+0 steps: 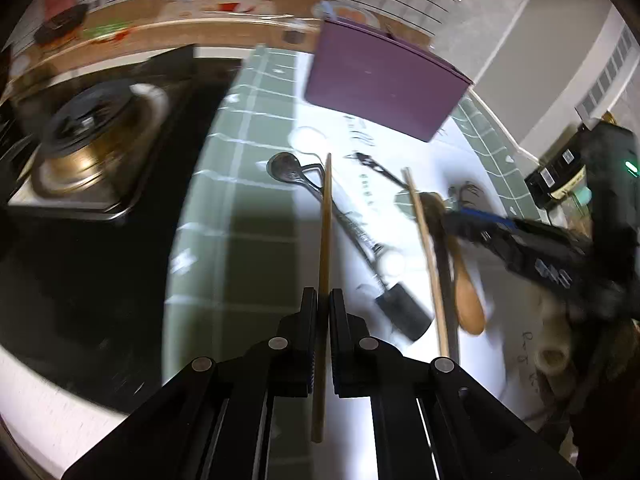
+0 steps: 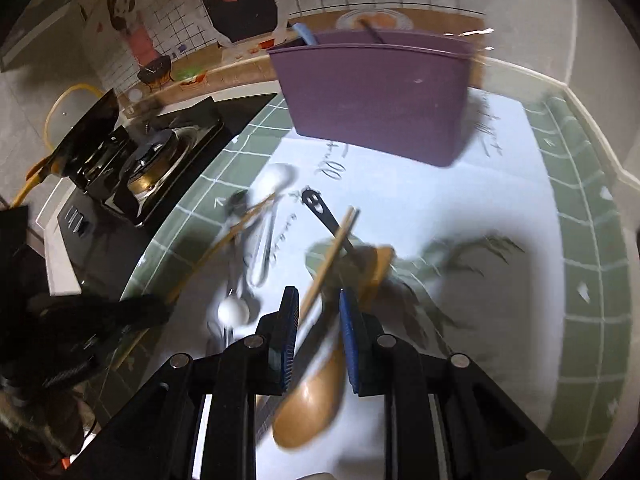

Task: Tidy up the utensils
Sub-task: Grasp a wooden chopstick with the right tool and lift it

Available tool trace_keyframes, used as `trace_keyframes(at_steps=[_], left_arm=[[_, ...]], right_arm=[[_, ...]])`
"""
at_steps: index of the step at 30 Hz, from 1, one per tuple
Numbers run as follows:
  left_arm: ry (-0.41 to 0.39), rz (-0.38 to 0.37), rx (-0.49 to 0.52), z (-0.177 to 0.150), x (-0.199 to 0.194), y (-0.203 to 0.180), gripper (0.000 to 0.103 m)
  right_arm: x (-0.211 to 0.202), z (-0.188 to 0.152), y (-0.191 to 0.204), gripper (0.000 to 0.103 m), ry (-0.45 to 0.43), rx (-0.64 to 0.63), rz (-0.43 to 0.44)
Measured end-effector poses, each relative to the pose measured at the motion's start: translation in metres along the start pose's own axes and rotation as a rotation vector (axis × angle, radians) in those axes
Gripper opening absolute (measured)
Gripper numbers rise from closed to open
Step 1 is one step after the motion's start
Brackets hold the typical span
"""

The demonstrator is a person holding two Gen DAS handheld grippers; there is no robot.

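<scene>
Wooden chopstick point(image 1: 325, 236) clamped between the nearly closed jaws of the left tool point(image 1: 323, 304), pointing away toward the far side, far tip crossing a metal spoon point(image 1: 286, 168). Second wooden chopstick point(image 2: 332, 252) and wooden spoon point(image 2: 316, 392) lying between the part-open jaws of the right tool point(image 2: 319, 312); whether the pads press on either, cannot tell through the blur. Black slotted utensil point(image 2: 320, 208) lying under the second chopstick's far end. White spoon point(image 2: 276, 180) and more metal cutlery to the left of it, all on white paper point(image 2: 460, 208) over a green gridded mat point(image 2: 580, 240) on the surface. Purple utensil holder point(image 2: 376, 100) standing at the far edge of the paper, a blue handle point(image 2: 306, 34) poking out of it. Gas stove burner point(image 2: 152, 168) to the far left.
</scene>
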State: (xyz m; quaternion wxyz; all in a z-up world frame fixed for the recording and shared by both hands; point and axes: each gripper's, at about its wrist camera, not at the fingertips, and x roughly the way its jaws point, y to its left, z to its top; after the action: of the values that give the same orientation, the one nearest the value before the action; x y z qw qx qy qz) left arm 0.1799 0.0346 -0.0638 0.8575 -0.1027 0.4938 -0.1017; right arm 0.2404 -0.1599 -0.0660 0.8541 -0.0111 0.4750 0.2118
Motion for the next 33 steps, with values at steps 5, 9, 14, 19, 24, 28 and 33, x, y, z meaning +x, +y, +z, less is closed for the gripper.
trace_keyframes(at_steps=[5,9,14,19,24,28,33], left_arm=[[0.002,0.010,-0.058,-0.011,-0.013,0.018,0.006],[0.005,-0.031,-0.097,-0.007,-0.014,0.023,0.008],[0.018,0.003,-0.091,0.007,-0.005,0.021,0.014],[0.030,0.016,-0.071,0.023,0.002,0.021,0.014],[0.040,-0.058,-0.032,0.030,0.011,-0.005,0.015],[0.012,-0.062,0.043,0.024,0.021,-0.041,0.029],[-0.030,0.015,0.004,0.023,0.032,-0.062,0.030]], right_arm=[[0.029,0.015,0.008,0.017,0.047,0.026,-0.025],[0.045,0.020,0.013,0.016,0.080,0.026,-0.090],[0.046,0.017,0.021,0.007,0.076,-0.050,-0.107],[0.015,0.001,0.007,0.006,0.010,-0.030,-0.043],[-0.011,-0.013,-0.004,0.006,-0.042,0.002,-0.028],[-0.020,-0.024,-0.020,0.006,-0.055,0.054,-0.040],[-0.026,-0.035,-0.033,0.006,-0.067,0.109,-0.064]])
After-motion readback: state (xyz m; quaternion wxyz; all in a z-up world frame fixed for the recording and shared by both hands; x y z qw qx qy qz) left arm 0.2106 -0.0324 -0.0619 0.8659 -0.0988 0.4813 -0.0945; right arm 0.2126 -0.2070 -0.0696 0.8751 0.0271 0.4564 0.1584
